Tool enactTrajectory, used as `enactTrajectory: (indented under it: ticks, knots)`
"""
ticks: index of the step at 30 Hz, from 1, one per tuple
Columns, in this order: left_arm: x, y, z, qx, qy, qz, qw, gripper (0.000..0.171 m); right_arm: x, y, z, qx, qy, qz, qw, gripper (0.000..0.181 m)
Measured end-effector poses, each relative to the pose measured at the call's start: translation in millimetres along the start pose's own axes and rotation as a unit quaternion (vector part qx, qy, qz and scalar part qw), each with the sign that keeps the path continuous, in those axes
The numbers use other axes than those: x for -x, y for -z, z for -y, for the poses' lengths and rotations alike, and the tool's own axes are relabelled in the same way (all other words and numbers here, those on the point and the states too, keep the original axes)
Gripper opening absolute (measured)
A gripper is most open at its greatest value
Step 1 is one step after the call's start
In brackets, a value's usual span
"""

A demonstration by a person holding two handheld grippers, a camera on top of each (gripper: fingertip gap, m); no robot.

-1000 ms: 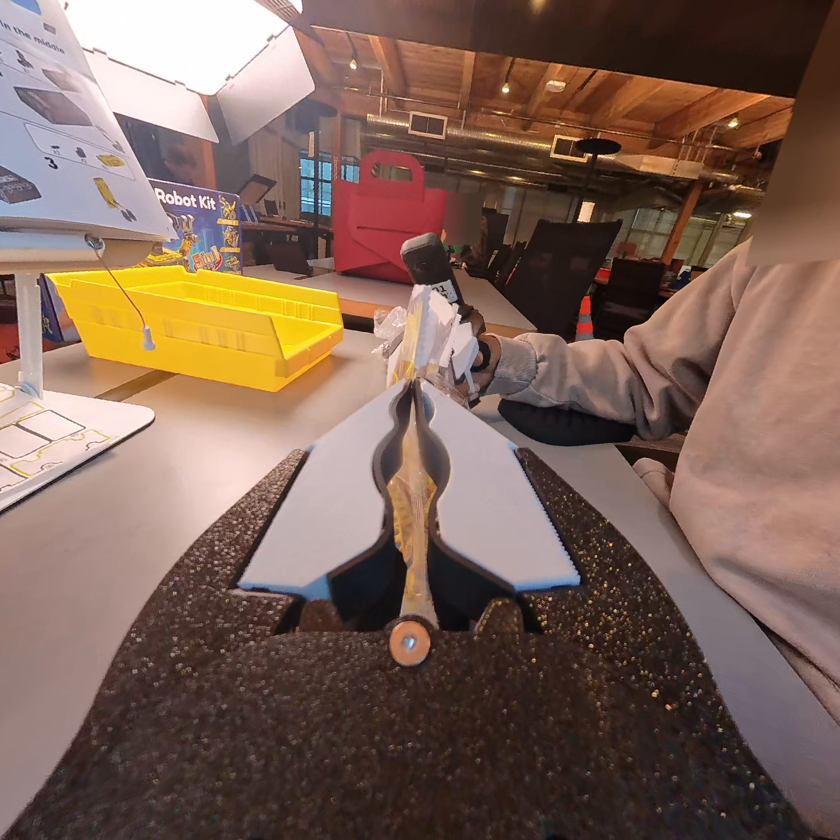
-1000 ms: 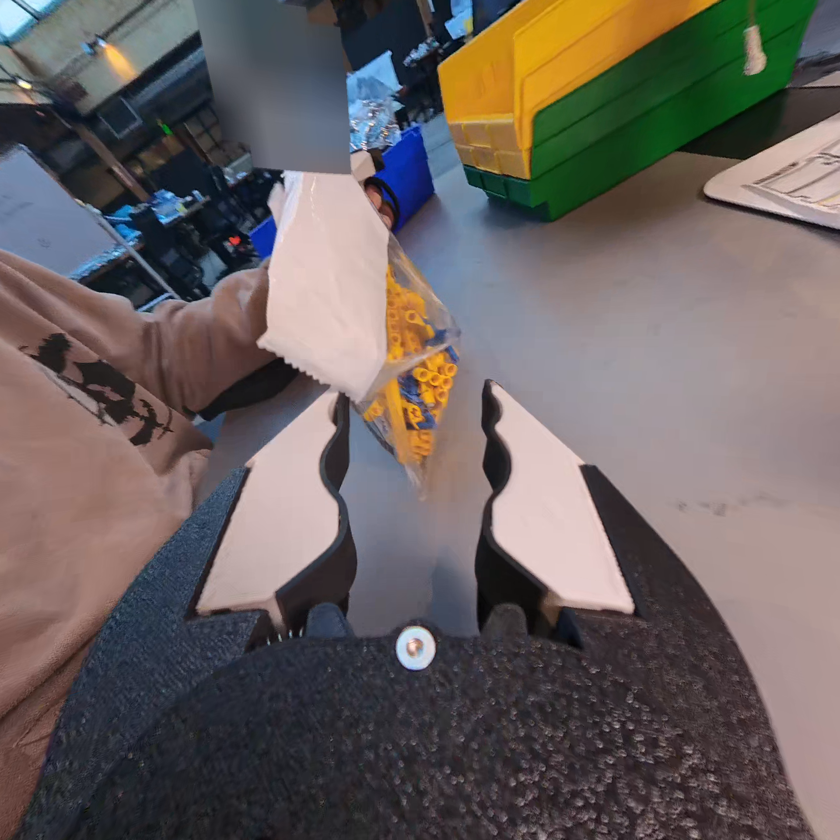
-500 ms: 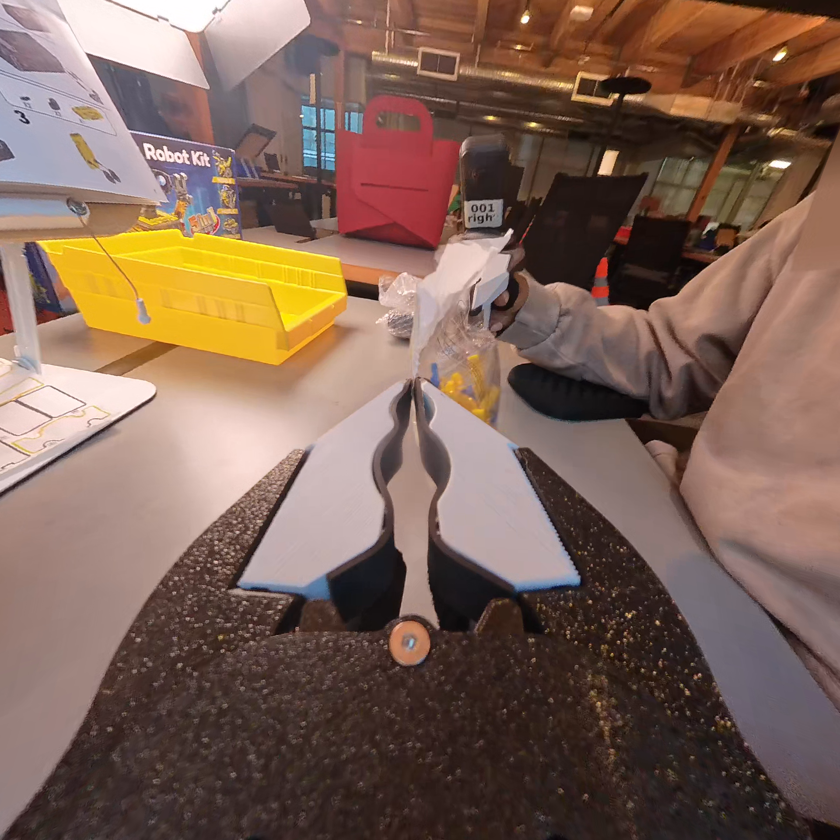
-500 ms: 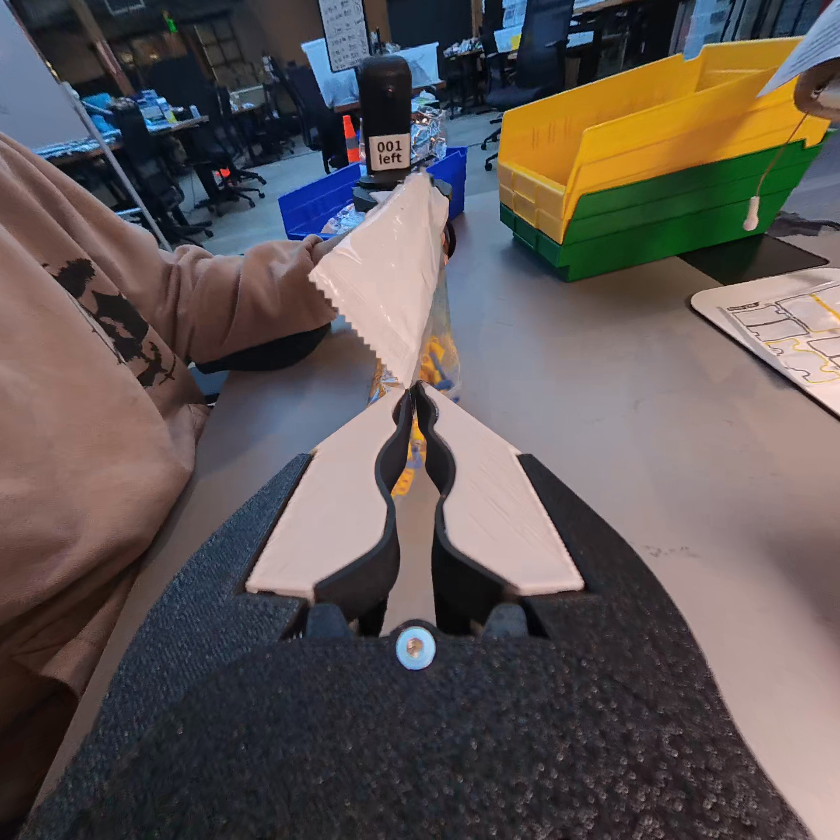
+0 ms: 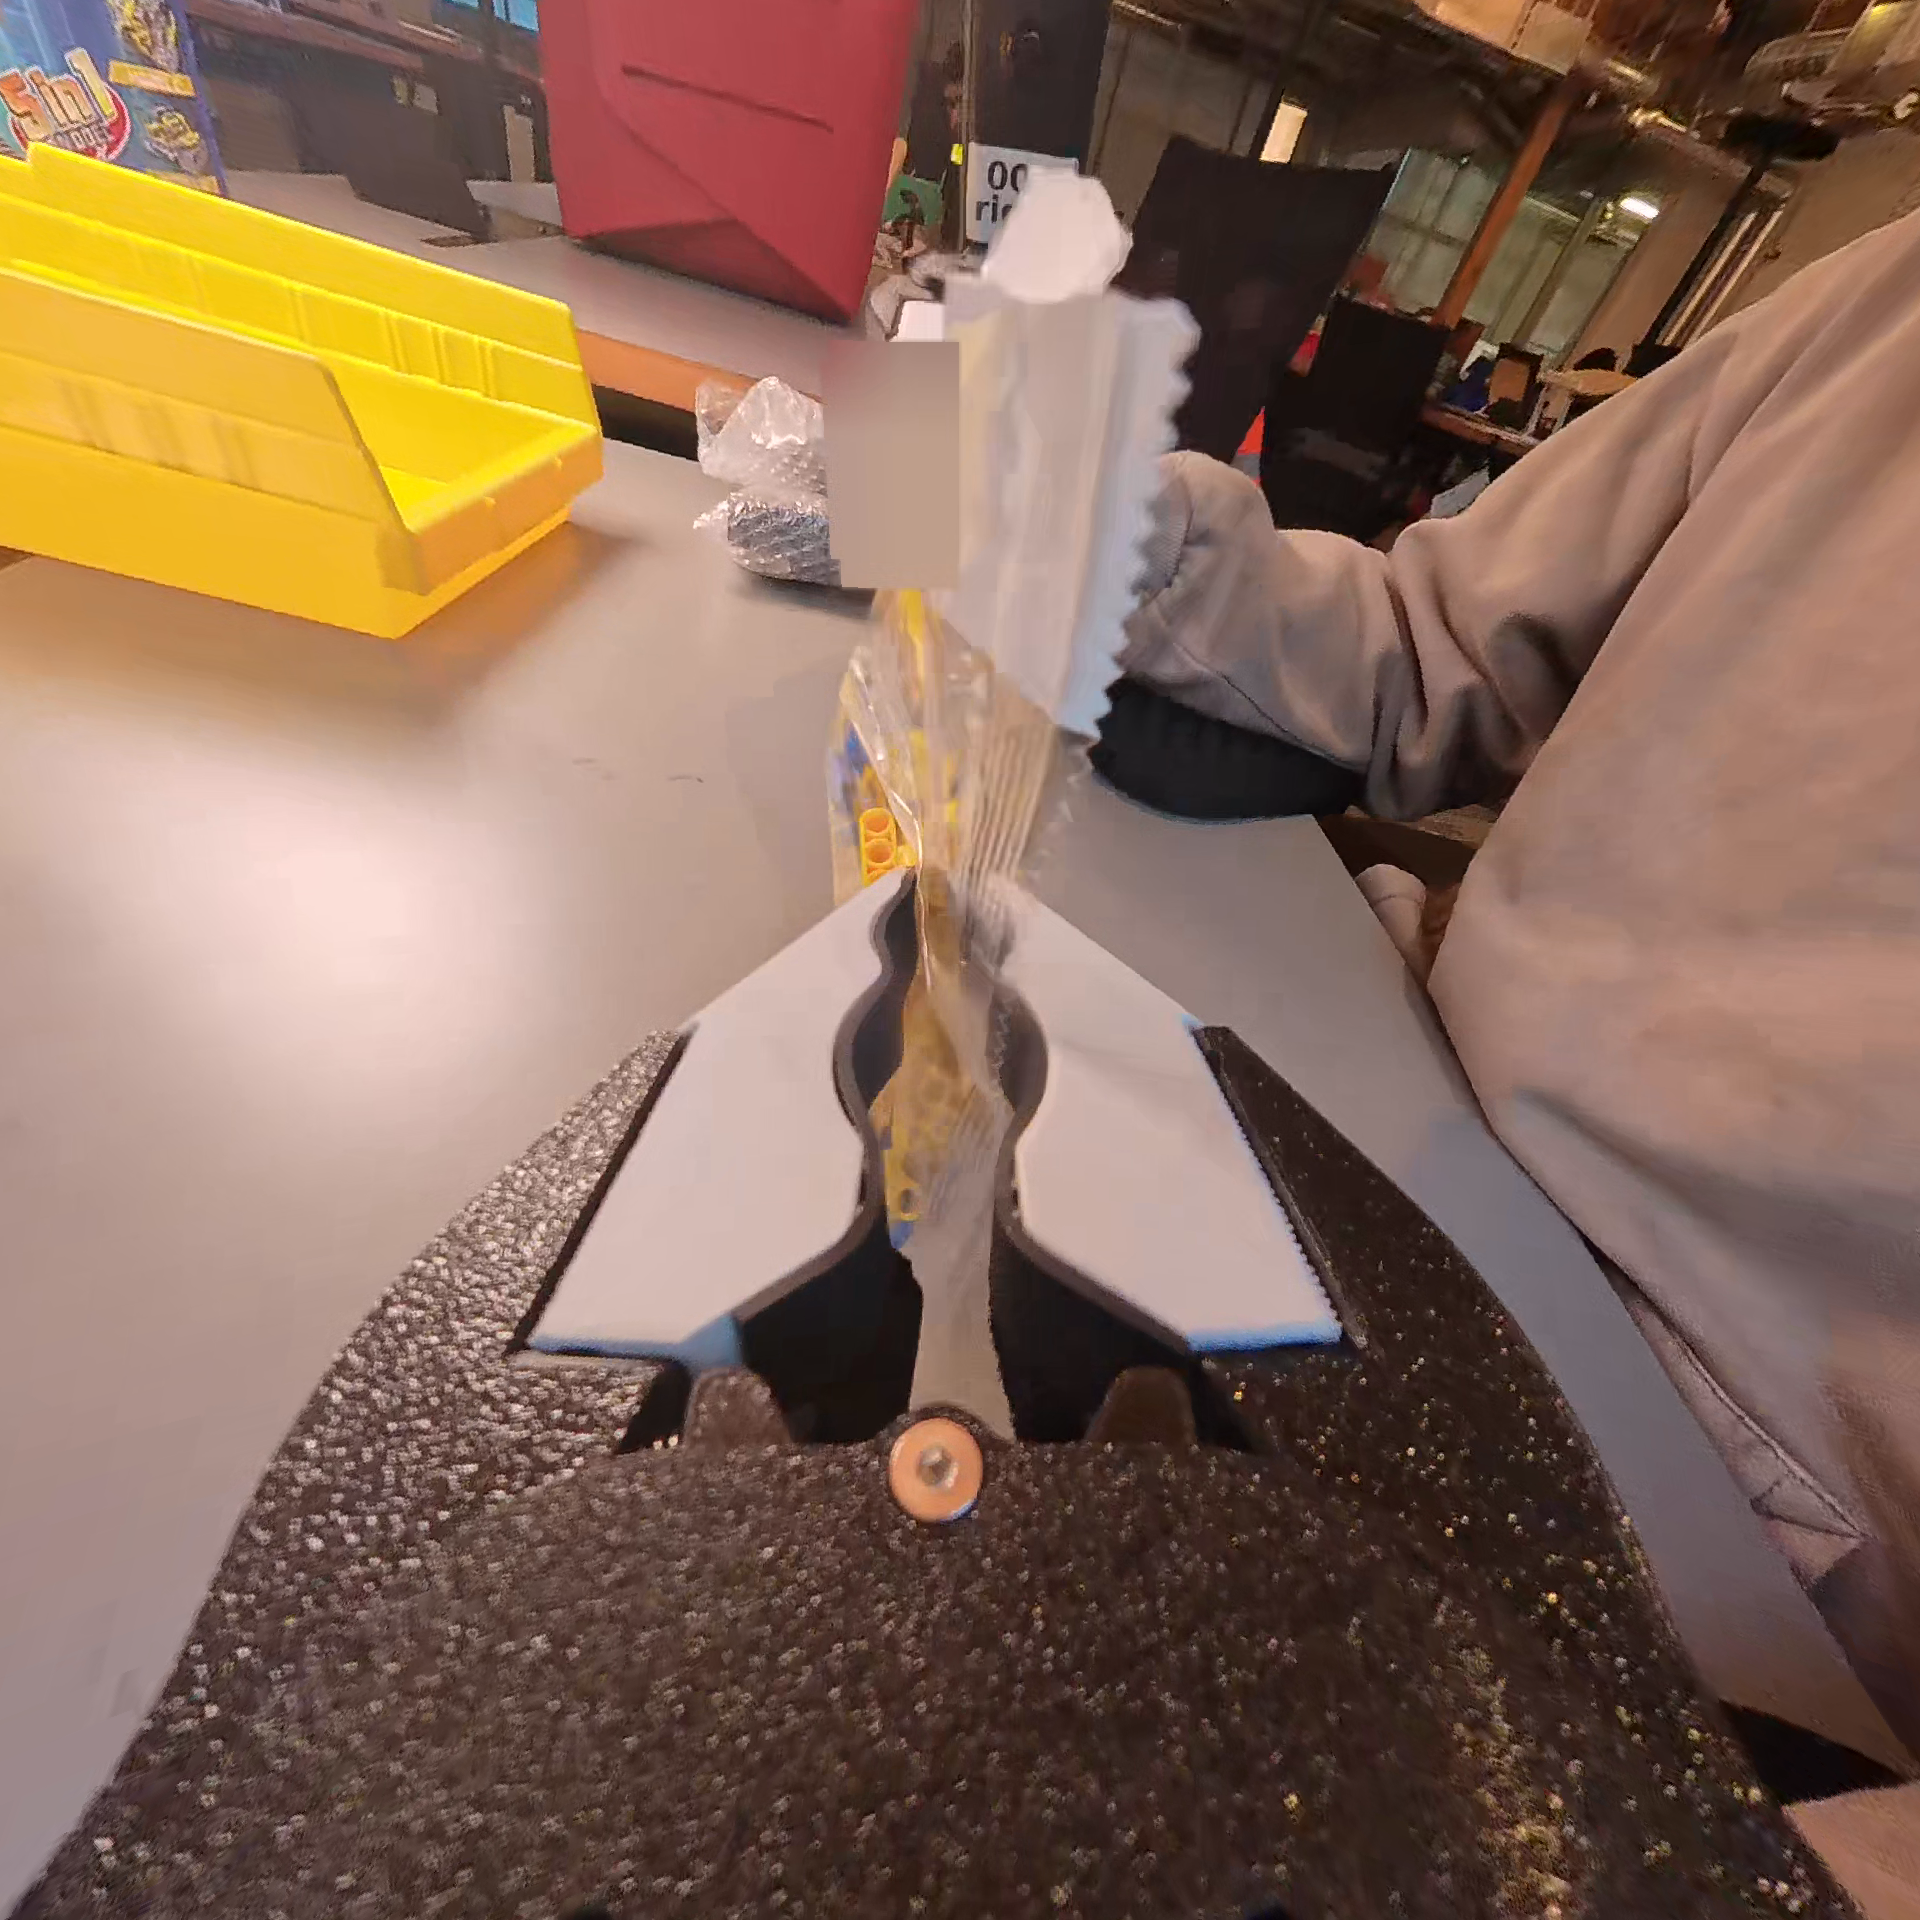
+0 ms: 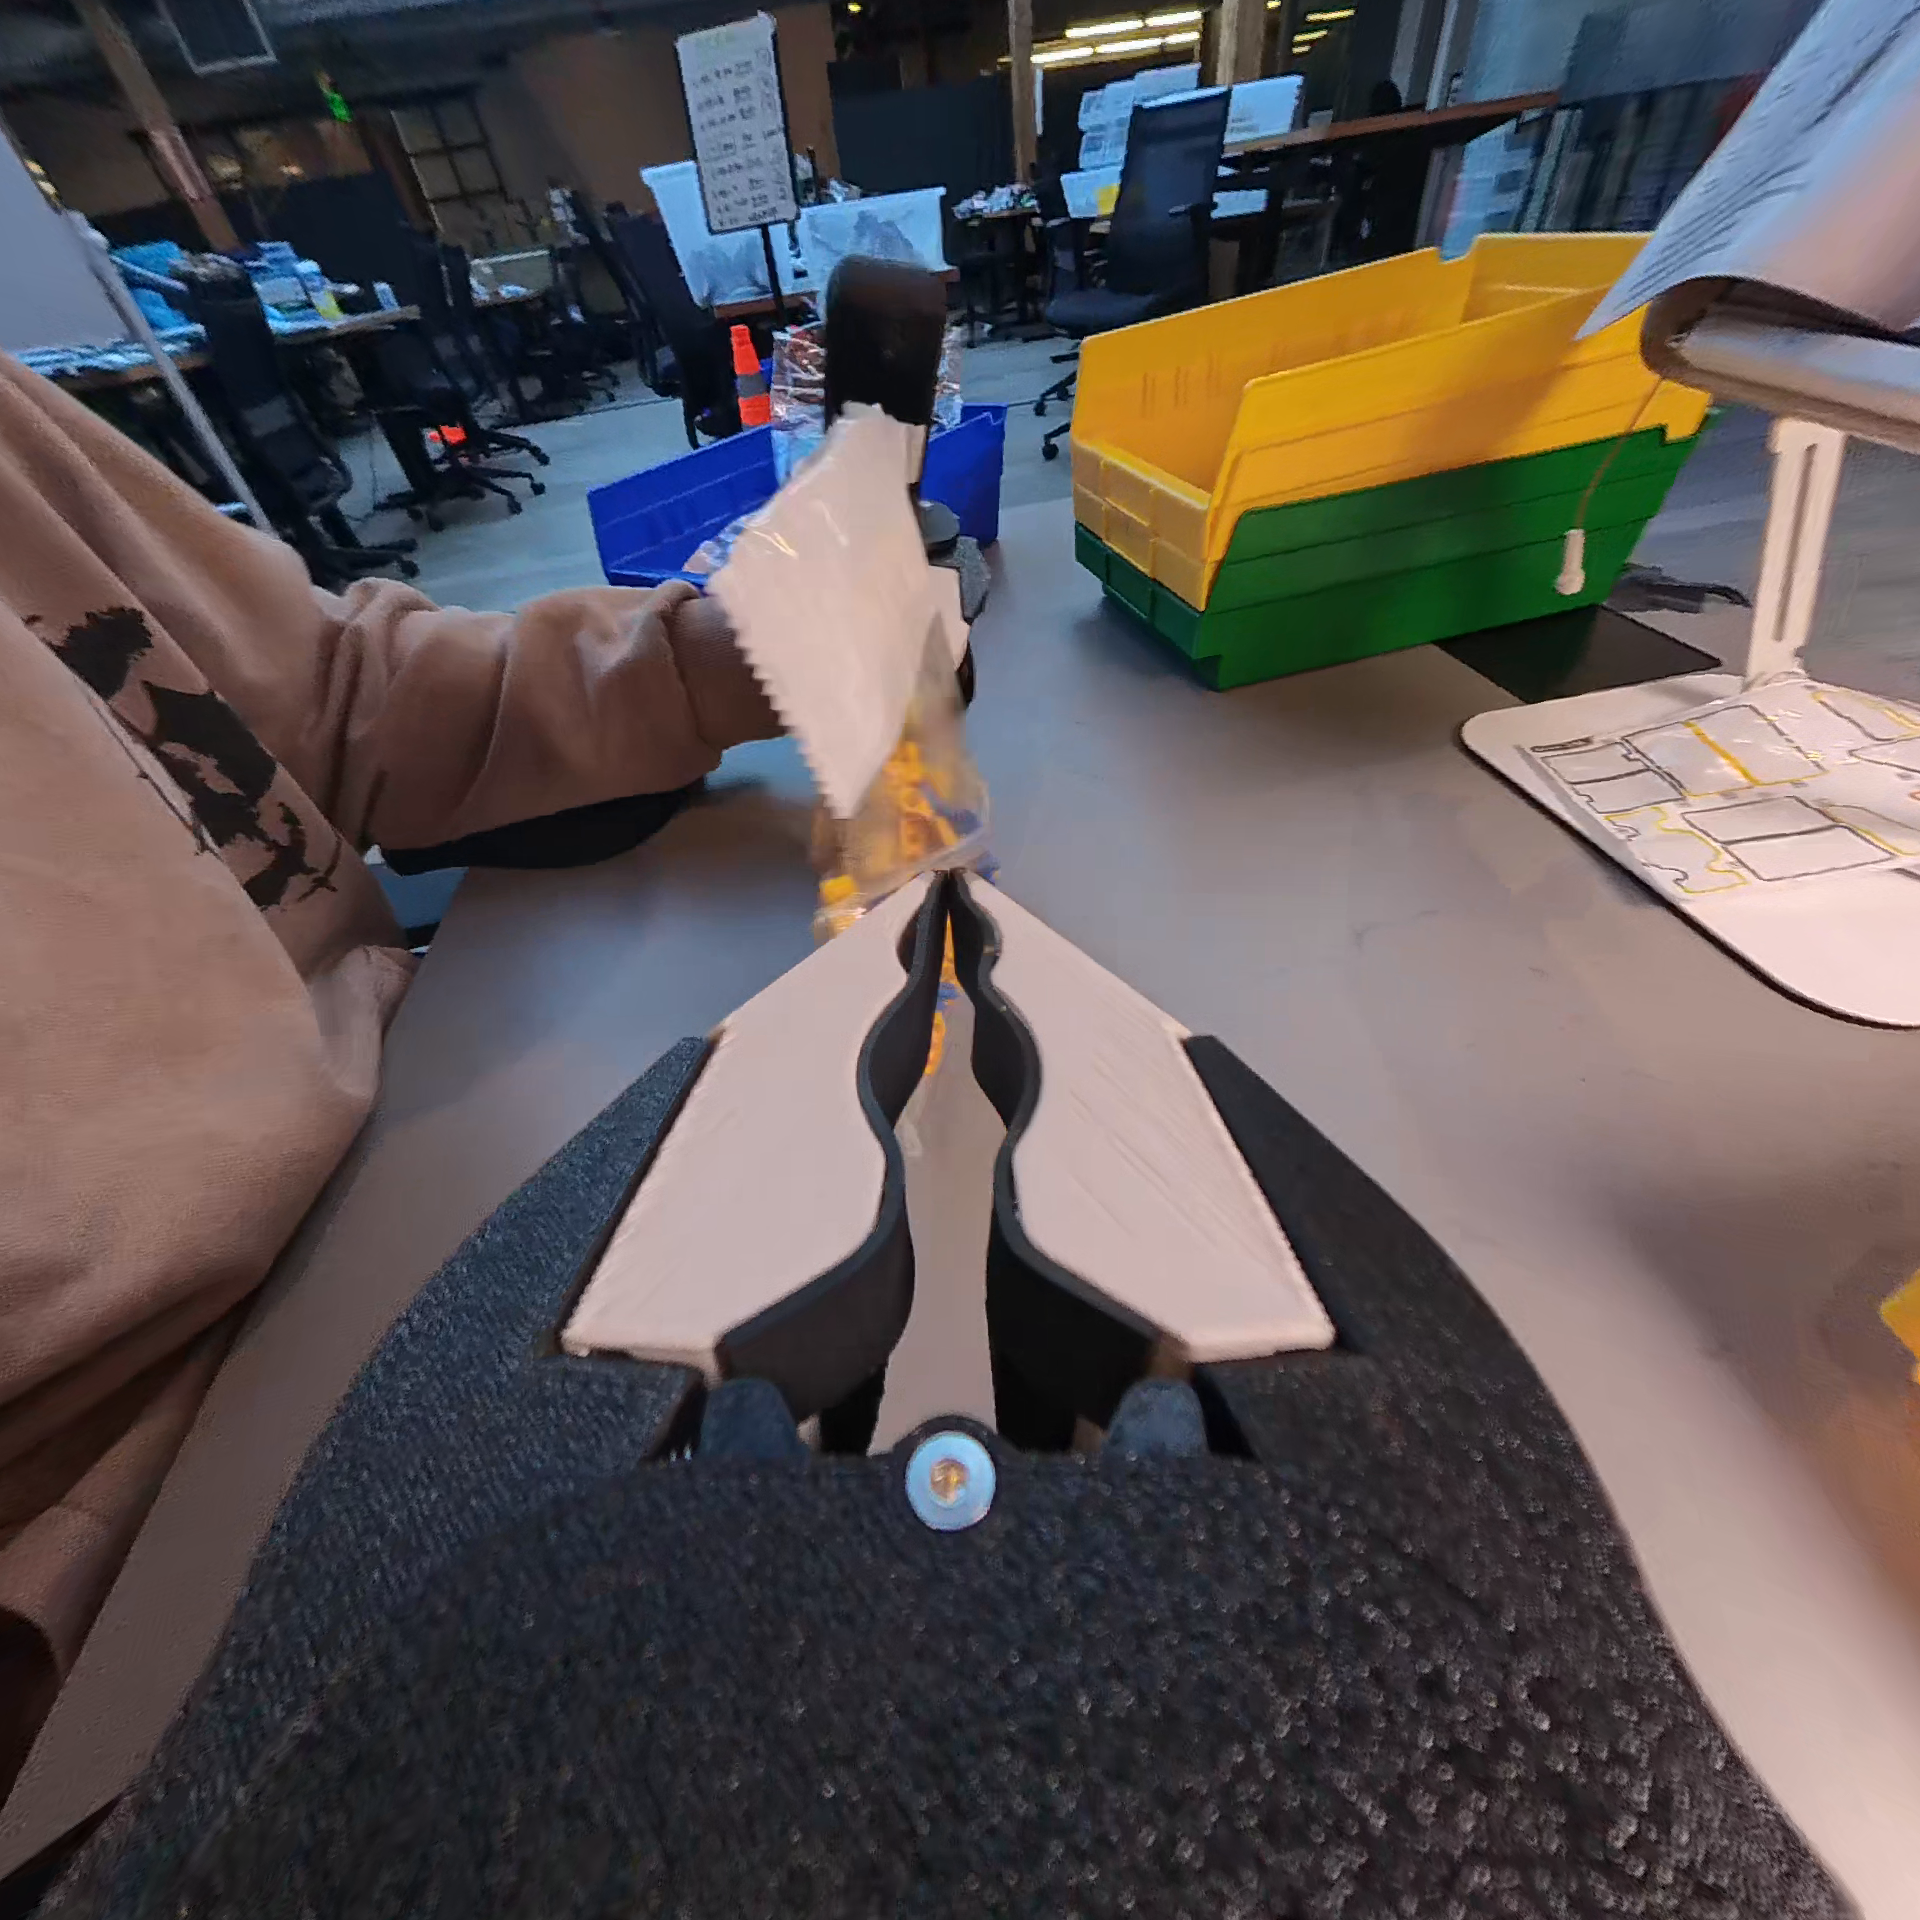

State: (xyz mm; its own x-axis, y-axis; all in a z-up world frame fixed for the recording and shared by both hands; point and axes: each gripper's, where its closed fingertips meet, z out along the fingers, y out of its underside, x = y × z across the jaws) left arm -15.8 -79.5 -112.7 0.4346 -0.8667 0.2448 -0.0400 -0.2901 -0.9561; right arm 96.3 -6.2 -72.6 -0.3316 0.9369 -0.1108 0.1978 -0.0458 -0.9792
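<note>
A clear plastic bag point(image 5: 935, 769) of small yellow and blue parts hangs above the grey table point(image 5: 312, 883), held between my two grippers, which face each other. My left gripper point(image 5: 951, 894) is shut on one end of the bag, and the plastic runs back between its fingers. My right gripper point(image 6: 948, 881) is shut on the other end of the bag point(image 6: 914, 810). The right gripper's white finger point(image 5: 1049, 499) shows beyond the bag in the left wrist view. The left gripper's white finger point(image 6: 842, 603) shows beyond it in the right wrist view.
A yellow bin point(image 5: 260, 468), a red carrier point(image 5: 717, 135) and a bag of dark parts point(image 5: 769, 488) stand at the back. A yellow bin point(image 6: 1351, 416) is stacked in a green bin point(image 6: 1403, 561). There are also a blue bin point(image 6: 675, 509), a white outline board point(image 6: 1714, 810) and the person's sleeves.
A second ago my right gripper was open around the bag's lower end; it has since shut on it. Both views have tilted down toward the table, with the bag between the grippers.
</note>
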Motion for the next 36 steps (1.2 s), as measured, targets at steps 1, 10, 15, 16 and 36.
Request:
enactTrajectory:
  ticks: [1,10,15,16,36]
  knots:
    - [1.8,1.8,-2.6,0.002,0.006,0.003,1.000,0.006,-4.7,4.3,-1.6,0.002,-0.001,-0.012,1.000,0.000]
    - [5.4,3.4,3.3,-0.024,0.029,0.007,0.999,0.006,16.8,-42.7,-50.9,0.097,0.038,0.023,0.994,0.023]
    - [6.7,12.5,3.6,-0.020,0.010,0.019,1.000,0.007,11.5,-34.1,-39.0,0.072,0.066,0.005,0.995,0.000]
    - [7.3,17.5,5.7,-0.028,0.004,0.022,0.999,0.000,9.1,-23.8,-35.6,0.052,0.037,0.018,0.998,0.000]
    - [-12.1,17.8,29.7,-0.019,-0.089,0.032,0.995,0.000,14.6,-20.5,5.2,0.019,0.072,0.026,0.997,0.000]
